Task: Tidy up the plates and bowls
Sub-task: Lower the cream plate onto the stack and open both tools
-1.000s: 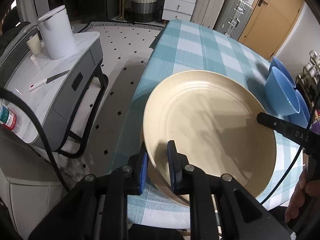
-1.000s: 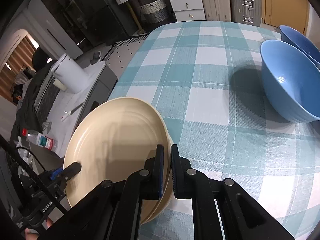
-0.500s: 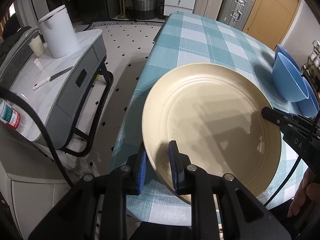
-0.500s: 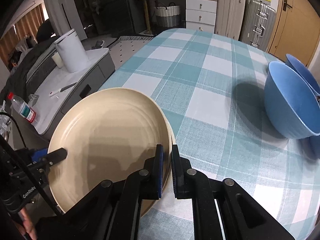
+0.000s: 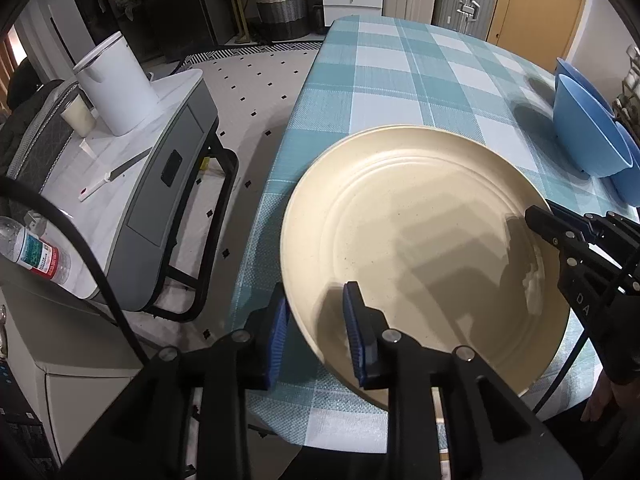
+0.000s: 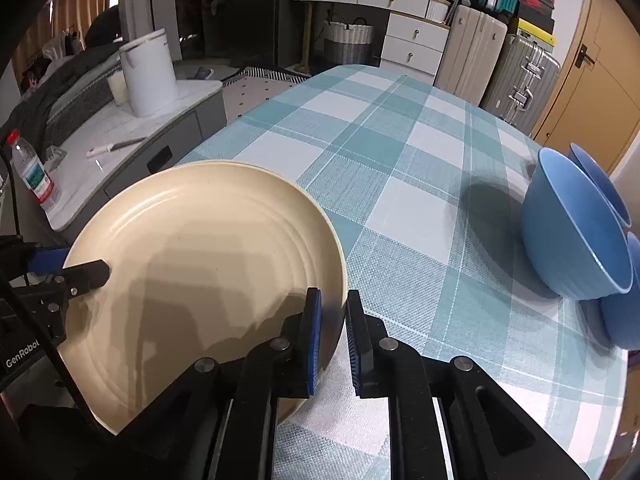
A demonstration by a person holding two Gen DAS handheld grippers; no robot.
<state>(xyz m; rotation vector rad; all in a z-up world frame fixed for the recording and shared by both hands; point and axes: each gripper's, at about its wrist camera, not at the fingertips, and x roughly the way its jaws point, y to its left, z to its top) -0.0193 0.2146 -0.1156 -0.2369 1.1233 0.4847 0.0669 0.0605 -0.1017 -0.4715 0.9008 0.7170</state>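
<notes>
A large cream plate (image 5: 420, 232) is held above the near end of the checked table (image 5: 400, 68). My left gripper (image 5: 316, 320) is shut on the plate's near left rim. My right gripper (image 6: 332, 332) is shut on the opposite rim of the same plate (image 6: 192, 264). Each gripper shows in the other's view at the far rim. In earlier frames a second cream plate sat under it; now I see only one. Blue bowls (image 6: 572, 228) stand together at the table's right edge, one tilted on its side; they also show in the left wrist view (image 5: 588, 132).
A grey side cart (image 5: 132, 160) stands left of the table with a white canister (image 5: 116, 84), a cup, a knife and a water bottle (image 5: 32, 252). Suitcases (image 6: 500, 64), white drawers and a woven basket (image 6: 348, 40) stand beyond the table's far end.
Both grippers have lifted the plate up and back toward the near edge. The views have risen, showing more of the table and room.
</notes>
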